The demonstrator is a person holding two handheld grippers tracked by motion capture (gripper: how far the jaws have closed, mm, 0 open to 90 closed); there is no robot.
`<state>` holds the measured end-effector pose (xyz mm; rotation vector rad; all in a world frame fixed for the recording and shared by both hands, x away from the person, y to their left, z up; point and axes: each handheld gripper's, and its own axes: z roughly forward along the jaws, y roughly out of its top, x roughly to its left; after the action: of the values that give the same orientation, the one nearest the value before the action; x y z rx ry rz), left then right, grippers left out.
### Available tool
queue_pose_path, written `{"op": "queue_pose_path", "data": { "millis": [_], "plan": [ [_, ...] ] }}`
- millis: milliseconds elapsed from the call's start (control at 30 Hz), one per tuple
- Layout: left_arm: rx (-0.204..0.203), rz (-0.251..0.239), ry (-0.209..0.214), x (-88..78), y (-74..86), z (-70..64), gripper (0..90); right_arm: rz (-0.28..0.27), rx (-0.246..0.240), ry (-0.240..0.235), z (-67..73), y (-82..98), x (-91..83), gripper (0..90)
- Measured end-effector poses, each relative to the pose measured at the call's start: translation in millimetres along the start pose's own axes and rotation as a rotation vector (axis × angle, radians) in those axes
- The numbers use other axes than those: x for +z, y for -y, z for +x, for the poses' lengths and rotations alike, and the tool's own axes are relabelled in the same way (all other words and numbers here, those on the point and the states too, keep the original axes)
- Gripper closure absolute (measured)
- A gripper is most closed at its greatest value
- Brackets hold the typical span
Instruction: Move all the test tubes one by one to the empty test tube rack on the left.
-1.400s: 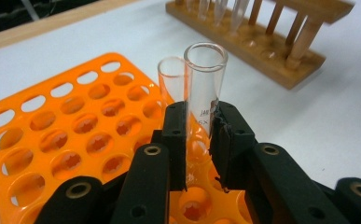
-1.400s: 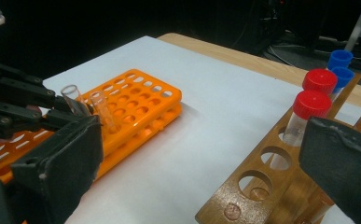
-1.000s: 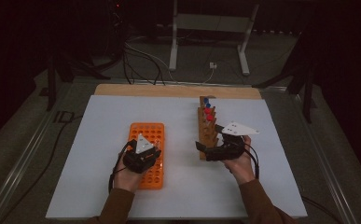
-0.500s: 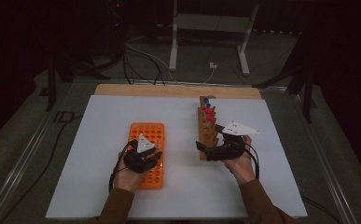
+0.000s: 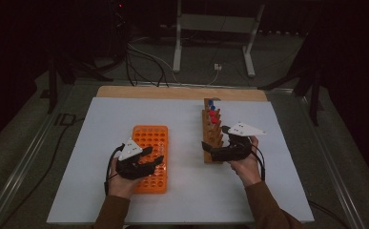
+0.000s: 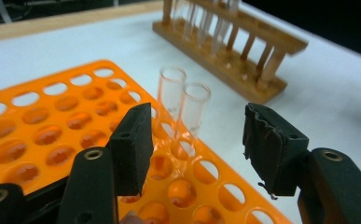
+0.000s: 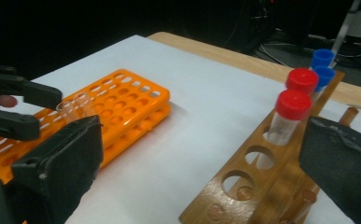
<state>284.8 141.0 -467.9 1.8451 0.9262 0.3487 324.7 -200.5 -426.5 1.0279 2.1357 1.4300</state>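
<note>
- We are hovering the left gripper (image 5: 154, 157) over the near end of the orange plastic grid rack (image 5: 149, 139); its jaws have just been opening, nothing between them.
- Two clear uncapped glass tubes (image 6: 183, 101) are standing in that rack's right edge, just beyond the jaws.
- We are holding the right gripper (image 5: 209, 149), jaws spread and gripping nothing, at the wooden tube rack (image 5: 210, 133), right of the orange rack.
</note>
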Motion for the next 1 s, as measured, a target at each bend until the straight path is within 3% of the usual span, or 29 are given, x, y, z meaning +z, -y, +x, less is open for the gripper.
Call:
{"op": "queue_pose_path", "data": {
  "millis": [67, 233, 300, 400, 667, 1000],
  "plan": [
    [-0.01, -0.014, -0.009, -2.4, -0.3, 1.8, 39.7, -0.003, 0.001, 0.009, -2.5, -1.7, -0.3, 0.3],
    [-0.025, -0.042, -0.073, -6.2, -2.0, 4.0, 18.1, -0.01, 0.01, 0.032, -11.7, -3.3, 1.7, 1.1],
    [-0.033, -0.058, -0.081, -8.6, -2.6, 5.5, 14.8, -0.007, 0.024, 0.046, -16.3, -3.1, 4.1, 1.2],
    [-0.044, -0.057, -0.102, -10.6, -3.5, 7.1, 1.7, 0.007, 0.034, 0.062, -22.6, -2.2, 9.1, 1.3],
    [-0.043, -0.089, -0.118, -15.1, -4.2, 8.0, 0.4, 0.04, 0.046, 0.085, -32.8, -2.4, 26.8, 11.5],
    [-0.056, -0.092, -0.124, -14.7, -2.1, 10.6, 0.4, 0.076, 0.052, 0.159, -44.2, 3.0, 47.1, 49.2]
  ]
}}
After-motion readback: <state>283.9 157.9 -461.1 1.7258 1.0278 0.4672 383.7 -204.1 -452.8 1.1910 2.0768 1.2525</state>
